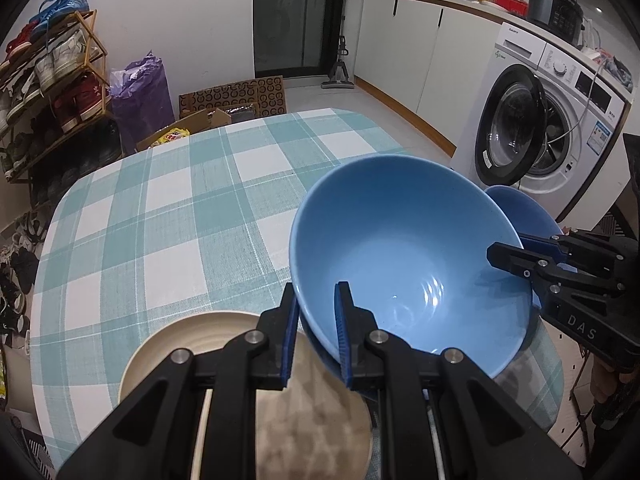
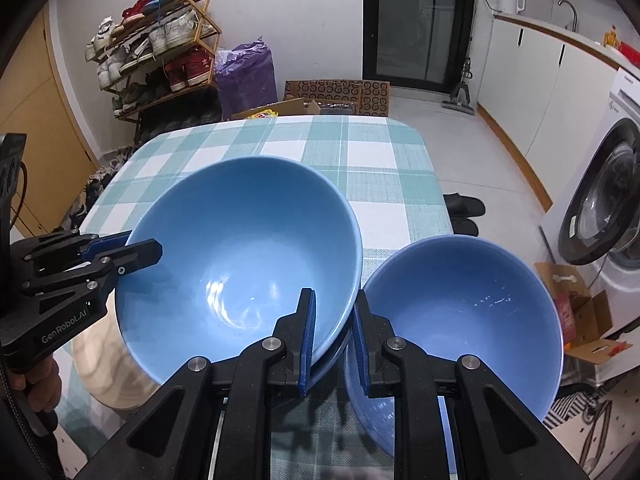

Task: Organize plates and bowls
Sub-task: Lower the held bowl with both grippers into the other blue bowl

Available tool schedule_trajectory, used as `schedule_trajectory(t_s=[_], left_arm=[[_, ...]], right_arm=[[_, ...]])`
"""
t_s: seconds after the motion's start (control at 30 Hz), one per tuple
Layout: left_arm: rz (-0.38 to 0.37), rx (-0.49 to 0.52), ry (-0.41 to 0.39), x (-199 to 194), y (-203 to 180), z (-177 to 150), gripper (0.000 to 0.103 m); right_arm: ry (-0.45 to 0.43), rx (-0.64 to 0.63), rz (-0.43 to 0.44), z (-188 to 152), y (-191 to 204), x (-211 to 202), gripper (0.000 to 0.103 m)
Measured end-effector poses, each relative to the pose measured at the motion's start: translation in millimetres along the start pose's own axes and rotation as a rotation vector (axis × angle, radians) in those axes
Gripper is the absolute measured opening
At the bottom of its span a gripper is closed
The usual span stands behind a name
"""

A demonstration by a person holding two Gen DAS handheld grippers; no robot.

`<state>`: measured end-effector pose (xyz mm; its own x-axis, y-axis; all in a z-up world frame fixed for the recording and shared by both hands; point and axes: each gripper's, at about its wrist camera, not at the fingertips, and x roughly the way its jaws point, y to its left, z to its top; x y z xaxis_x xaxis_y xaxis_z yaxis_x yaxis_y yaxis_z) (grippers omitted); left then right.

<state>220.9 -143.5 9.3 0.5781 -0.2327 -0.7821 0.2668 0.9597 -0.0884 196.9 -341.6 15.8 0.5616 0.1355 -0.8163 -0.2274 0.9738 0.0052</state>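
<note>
A: Big blue bowl (image 2: 240, 264) pinched at both sides — left gripper (image 1: 316, 332) jaws clamped on the near rim, right gripper (image 2: 332, 340) jaws clamped on the opposite rim. Tilted, hanging just above the desk (image 1: 168, 208).

B: Where, exactly?

A: Near edge of the desk, between a cream plate (image 1: 192, 336) and a smaller blue bowl (image 2: 460, 312). Looks nested over something blue underneath — hard to tell what.

B: Risks?

A: Thin rim grips on glazed ceramic; could slip out if either side eases off unevenly. Tilt could swing the base into the small bowl beside it, or clip the plate. Also close to the desk edge — a loose release could send it over.

B: Surface?

A: Teal-and-white checked cloth, woven, some grip, mostly bare toward the far end.

B: Room?

A: Washing machine (image 1: 552, 128) with door open, white cabinets (image 1: 420, 52), shoe rack (image 2: 160, 52), purple bag (image 2: 246, 76), dark glass door (image 2: 416, 20).
</note>
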Motion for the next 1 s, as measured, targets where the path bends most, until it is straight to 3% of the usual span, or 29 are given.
schedule_trajectory(t_s=[0.43, 0.6, 0.73, 0.87, 1.0], left_arm=[[-0.013, -0.001, 0.032, 7, 1, -7, 0.015], [-0.017, 0.000, 0.035, 7, 1, -10, 0.016], [-0.021, 0.004, 0.033, 6, 1, -11, 0.016], [-0.021, 0.000, 0.046, 9, 3, -13, 0.017], [-0.033, -0.006, 0.044, 8, 4, -15, 0.017]], right_arm=[[0.014, -0.018, -0.004, -5, 0, 3, 0.020], [0.005, -0.073, -0.054, -8, 9, 4, 0.021], [-0.001, -0.106, -0.088, -13, 15, 7, 0.024], [-0.001, -0.107, -0.071, -13, 15, 8, 0.031], [-0.002, -0.096, -0.054, -15, 12, 8, 0.032]])
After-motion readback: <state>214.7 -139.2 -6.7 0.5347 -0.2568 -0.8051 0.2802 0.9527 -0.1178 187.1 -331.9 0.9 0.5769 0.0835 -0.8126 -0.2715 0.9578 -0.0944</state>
